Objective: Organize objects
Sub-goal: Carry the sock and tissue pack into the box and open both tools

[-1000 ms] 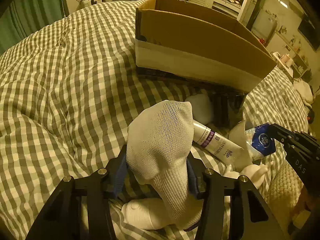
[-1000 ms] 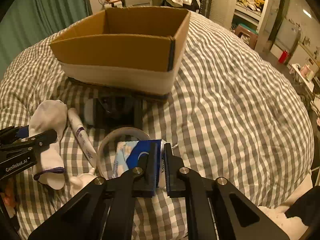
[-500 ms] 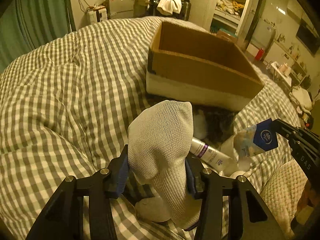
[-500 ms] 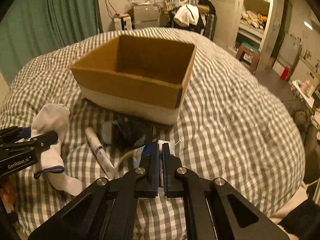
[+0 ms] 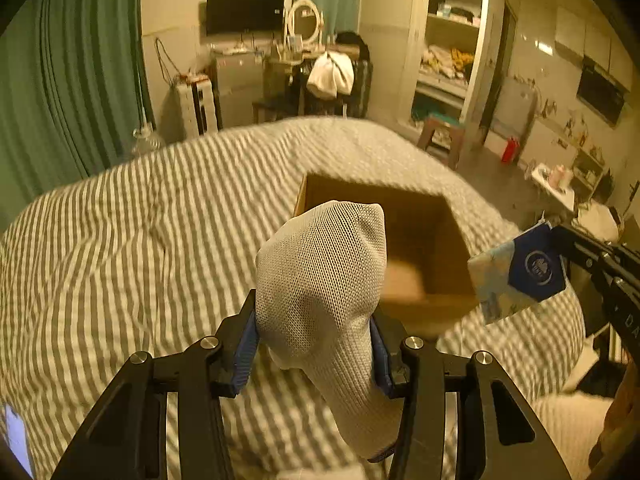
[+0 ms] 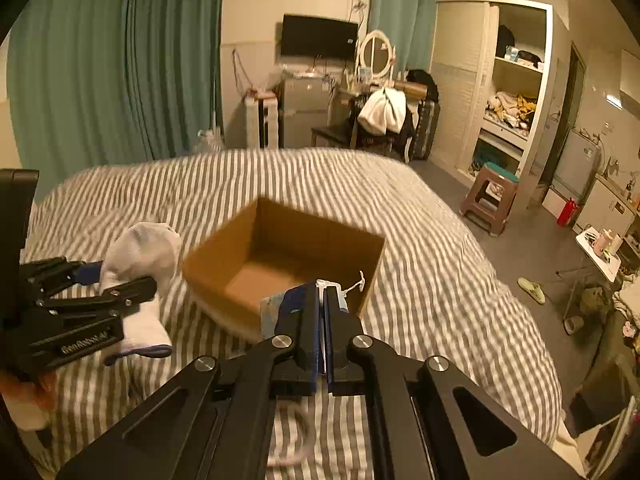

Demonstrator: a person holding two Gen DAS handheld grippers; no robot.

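Note:
My left gripper (image 5: pixel 314 344) is shut on a white mesh sock (image 5: pixel 324 280) and holds it in the air, near the left side of an open, empty cardboard box (image 5: pixel 424 240). The sock also shows in the right wrist view (image 6: pixel 140 256). My right gripper (image 6: pixel 322 312) is shut on a blue and white tissue pack (image 6: pixel 288 308), held above the near edge of the box (image 6: pixel 280 264). The pack also shows at the right of the left wrist view (image 5: pixel 520 276).
The box stands on a bed with a grey and white checked cover (image 6: pixel 420 240). A pale ring (image 6: pixel 296 440) lies on the cover below my right gripper. Green curtains (image 6: pixel 100 60), a dresser, a wardrobe and a stool (image 6: pixel 488 200) stand beyond the bed.
Both grippers have risen well above the bed with the sock and the tissue pack, toward the box. The tube and other items on the cover have dropped out of view.

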